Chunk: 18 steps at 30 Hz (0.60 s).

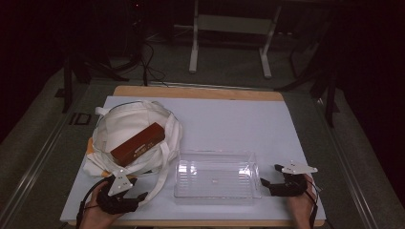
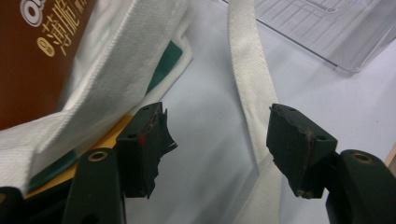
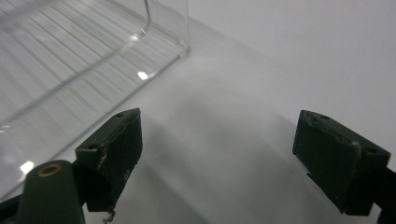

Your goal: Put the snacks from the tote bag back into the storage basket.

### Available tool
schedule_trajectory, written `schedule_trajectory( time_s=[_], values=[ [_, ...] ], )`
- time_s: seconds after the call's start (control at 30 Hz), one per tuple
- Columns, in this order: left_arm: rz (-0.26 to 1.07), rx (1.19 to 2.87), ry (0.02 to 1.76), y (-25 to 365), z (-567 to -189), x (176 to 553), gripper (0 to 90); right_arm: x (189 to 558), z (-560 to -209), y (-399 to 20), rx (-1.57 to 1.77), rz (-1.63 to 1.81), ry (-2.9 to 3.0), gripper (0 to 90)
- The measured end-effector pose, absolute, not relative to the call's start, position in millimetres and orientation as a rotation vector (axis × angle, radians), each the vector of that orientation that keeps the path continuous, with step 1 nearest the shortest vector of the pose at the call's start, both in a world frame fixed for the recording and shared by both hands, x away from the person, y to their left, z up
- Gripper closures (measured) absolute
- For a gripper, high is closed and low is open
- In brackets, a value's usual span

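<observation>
A white cloth tote bag (image 1: 125, 128) lies at the table's left with a brown box (image 1: 138, 144) resting in its mouth. In the left gripper view the box (image 2: 32, 56) bears pale lettering. One bag strap (image 2: 250, 79) runs across the table between my left gripper's (image 2: 219, 140) jaws, close to the right-hand one, and no pad presses on it. That gripper (image 1: 138, 188) stands open just in front of the bag. A clear plastic tray (image 1: 216, 174) sits mid-table, empty. My right gripper (image 1: 270, 174) stands open beside the tray's right end, with only bare table between its jaws (image 3: 217, 154).
A white sheet (image 1: 229, 124) covers the wooden table. The tray's corner (image 3: 163, 42) lies to the left of the right gripper's jaws. Beyond the table are a dim floor with cables and a white frame stand (image 1: 229, 28).
</observation>
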<state>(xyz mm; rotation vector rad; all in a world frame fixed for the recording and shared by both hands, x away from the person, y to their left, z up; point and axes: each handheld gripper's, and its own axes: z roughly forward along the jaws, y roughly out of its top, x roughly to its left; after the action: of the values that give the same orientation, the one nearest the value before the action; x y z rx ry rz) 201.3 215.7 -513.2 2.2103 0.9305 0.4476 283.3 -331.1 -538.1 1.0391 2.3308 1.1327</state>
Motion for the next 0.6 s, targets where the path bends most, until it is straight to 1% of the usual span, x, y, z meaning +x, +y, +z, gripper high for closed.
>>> schedule_trajectory(
  time_s=[0.4,0.6],
  values=[
    [0.444,2.230,0.947,212.4,-511.1,203.3,38.5,281.7,-537.8,-332.3,1.020,1.158,2.324,15.8],
    [0.433,2.243,0.934,210.2,-507.0,204.5,41.2,280.0,-537.4,-332.9,1.000,1.173,2.317,15.8]
  ],
)
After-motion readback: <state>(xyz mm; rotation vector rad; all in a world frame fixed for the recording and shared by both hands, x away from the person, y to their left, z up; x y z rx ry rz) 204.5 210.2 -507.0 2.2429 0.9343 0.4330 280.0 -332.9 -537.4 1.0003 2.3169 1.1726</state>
